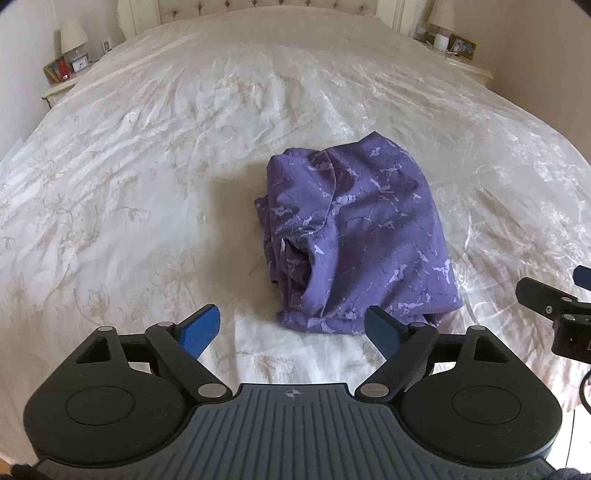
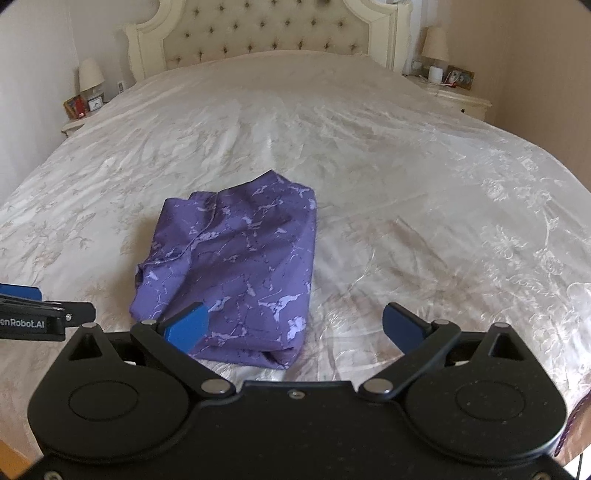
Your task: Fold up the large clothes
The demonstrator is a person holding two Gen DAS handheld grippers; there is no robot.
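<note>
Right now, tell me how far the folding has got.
Done: the purple patterned garment lies in a compact, slightly uneven bundle on the cream floral bedspread. In hand: nothing; the left gripper and right gripper are open, gripping nothing. Left: perhaps tidying its bunched left edge.

Purple garment (image 1: pixel 354 236) on the bedspread (image 1: pixel 147 166) – thin matt woven cloth, pale marbled print, soft creases. Bedspread under it: cream fabric with a satin sheen, faint floral pattern, finely wrinkled. Headboard (image 2: pixel 266 33) beyond the far end of the bedspread – button-tufted padded upholstery in a painted cream frame, semi-gloss. Left gripper (image 1: pixel 291 334) and right gripper (image 2: pixel 297 326): matt black plastic links, bright metal pivot pins, blue smooth plastic fingers (image 1: pixel 201 330). Left body has a ribbed grey plate.
</note>
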